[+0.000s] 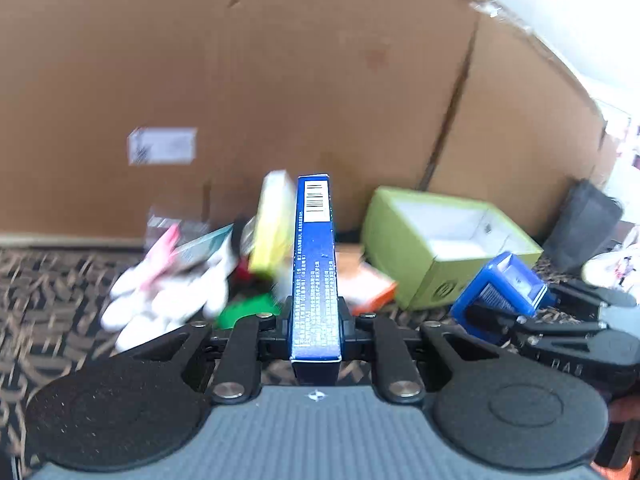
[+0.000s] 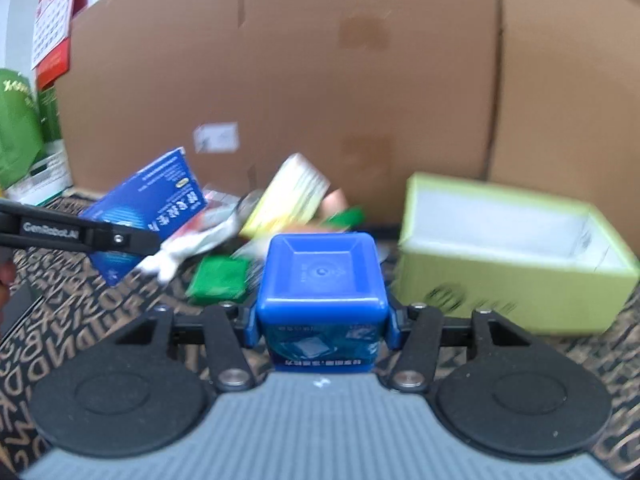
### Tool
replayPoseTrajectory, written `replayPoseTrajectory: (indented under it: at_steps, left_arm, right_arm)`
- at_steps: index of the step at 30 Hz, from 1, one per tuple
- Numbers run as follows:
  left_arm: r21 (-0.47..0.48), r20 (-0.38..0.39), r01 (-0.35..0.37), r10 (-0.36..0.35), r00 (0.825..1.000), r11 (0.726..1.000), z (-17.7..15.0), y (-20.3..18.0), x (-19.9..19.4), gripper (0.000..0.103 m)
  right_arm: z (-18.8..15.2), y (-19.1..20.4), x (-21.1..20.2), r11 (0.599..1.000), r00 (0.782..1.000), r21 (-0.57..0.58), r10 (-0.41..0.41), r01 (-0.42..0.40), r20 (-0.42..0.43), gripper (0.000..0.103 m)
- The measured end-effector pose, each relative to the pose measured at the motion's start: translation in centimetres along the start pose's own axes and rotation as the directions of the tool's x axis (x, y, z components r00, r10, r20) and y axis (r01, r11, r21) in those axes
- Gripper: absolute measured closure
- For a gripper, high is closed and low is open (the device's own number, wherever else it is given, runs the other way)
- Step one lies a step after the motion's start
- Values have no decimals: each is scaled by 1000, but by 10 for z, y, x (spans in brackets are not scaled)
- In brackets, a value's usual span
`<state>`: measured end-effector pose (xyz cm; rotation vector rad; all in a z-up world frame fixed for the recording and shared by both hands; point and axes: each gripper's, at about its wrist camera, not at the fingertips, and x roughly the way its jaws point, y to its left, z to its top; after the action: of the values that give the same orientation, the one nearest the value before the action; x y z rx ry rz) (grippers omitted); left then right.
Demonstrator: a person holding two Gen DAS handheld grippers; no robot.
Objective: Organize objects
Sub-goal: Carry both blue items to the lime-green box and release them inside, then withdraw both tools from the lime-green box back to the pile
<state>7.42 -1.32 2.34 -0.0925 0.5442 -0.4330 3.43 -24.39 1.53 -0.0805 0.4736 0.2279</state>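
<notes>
I have both grippers loaded. The left gripper is clenched on a flat blue carton, held on edge with its barcode end pointing away from me. The right gripper is clamped across a blue square tub, lid facing forward. Both loads sit clear of the patterned mat.

The likely destination is the open green box, resting on the mat to the right, in front of the big cardboard carton. Its white interior looks empty.

Procedure as I judge it:
1. Keep both grips firm; the tub is wide for these jaws and could twist if pressure eases.
2. Carry the tub first, since the right gripper is nearer the box. Cross the near wall, then lower inside before releasing.
3. Bring the blue carton from the left, passing above the loose pile of packets and the yellow box, which stand just beyond it.
4. Lay the carton flat or stand it against a box wall, so it does not tip onto the tub.
5. Keep the two grippers from crowding each other over the box.
</notes>
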Motion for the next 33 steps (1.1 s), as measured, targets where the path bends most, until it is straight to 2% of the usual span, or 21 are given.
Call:
replayPoseTrajectory:
  at_steps: [5,9,11,14,17,20,24,27,28,29,30,31,33]
  left_arm:
    - [35,25,60,-61,998,998,28,-21,14,86]
    - [47,26,95,-96,995,994,52,-39,39,86]
    - [42,17,135,-136,991,990,63,-51,56,86]
    - [17,-9,200,-200,980,980,74,-73,83,86]
    - [17,-24,223,-223,975,975,85,-94,115,86]
    - [-54,-78,288,-292,953,956,91,-106,154,86]
    - [-44,-117,273,-277,954,961,86,-118,200,86]
    - [-44,-143,245,-248,958,969,79,-116,221,85]
    - [-47,-136,232,-236,962,972,76,-115,225,80]
    - [-55,-138,229,-234,962,972,74,-113,227,55]
    - [-77,-154,213,-223,963,974,72,-110,228,24]
    - [-100,-146,221,-234,961,970,70,-107,226,21]
    - [-114,-98,223,-234,967,968,70,-104,217,18]
  right_arm:
    - [29,-37,-15,994,993,-19,-102,103,67,49]
    - [44,-61,-16,980,974,-30,-194,198,114,49]
    - [50,-77,-6,973,967,-18,-227,230,117,49]
    - [54,-100,16,964,959,2,-264,265,99,49]
    - [53,-122,44,959,956,36,-283,281,75,49]
    - [48,-143,73,953,953,63,-298,295,52,49]
    - [35,-167,112,947,951,92,-307,308,-20,49]
    - [22,-180,135,950,956,117,-281,290,-87,49]
    - [18,-183,141,950,955,120,-274,287,-111,49]
    - [15,-185,144,953,955,115,-266,281,-128,48]
    - [13,-186,146,954,956,108,-264,279,-130,38]
    - [11,-186,144,954,955,102,-271,284,-122,15]
    - [9,-185,133,949,953,92,-296,301,-70,0]
